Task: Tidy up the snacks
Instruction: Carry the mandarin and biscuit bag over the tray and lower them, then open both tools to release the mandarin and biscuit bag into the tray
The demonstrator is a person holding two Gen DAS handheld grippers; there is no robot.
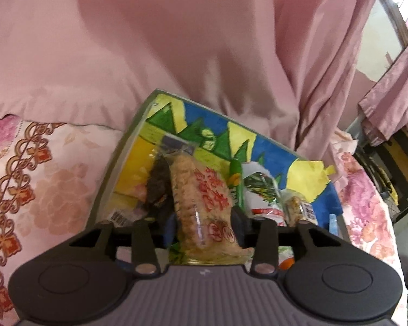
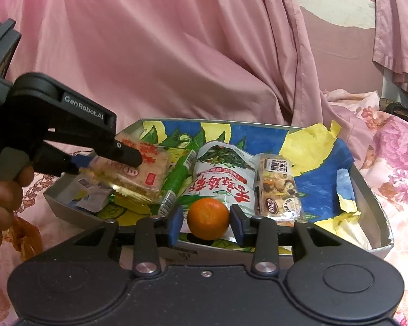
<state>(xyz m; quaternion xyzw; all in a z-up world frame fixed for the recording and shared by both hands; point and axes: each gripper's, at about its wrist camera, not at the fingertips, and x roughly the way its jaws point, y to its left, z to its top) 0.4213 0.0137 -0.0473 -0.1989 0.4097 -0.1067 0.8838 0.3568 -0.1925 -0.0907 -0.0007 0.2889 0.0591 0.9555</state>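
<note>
A shallow grey box [image 2: 367,179], painted blue, yellow and green inside, lies on a floral bed cover. A clear packet of rice crackers [image 1: 201,198] with red characters leans on other snacks at the box's left. My left gripper [image 1: 205,222] stands open around it, and the pads do not seem to press on it. In the right wrist view the left gripper [image 2: 108,163] comes in from the left over that rice cracker packet [image 2: 141,174]. A small orange [image 2: 208,218] rests at the box's near edge between the blue pads of my right gripper [image 2: 206,225], which is open with slim gaps on both sides.
Also in the box are a white bag with red characters [image 2: 220,179], a green tube packet [image 2: 176,179], a nut bar packet [image 2: 278,187] and a small pale sachet [image 2: 91,193]. Pink curtain [image 2: 176,54] hangs behind. A person's hand [image 2: 2,190] holds the left gripper.
</note>
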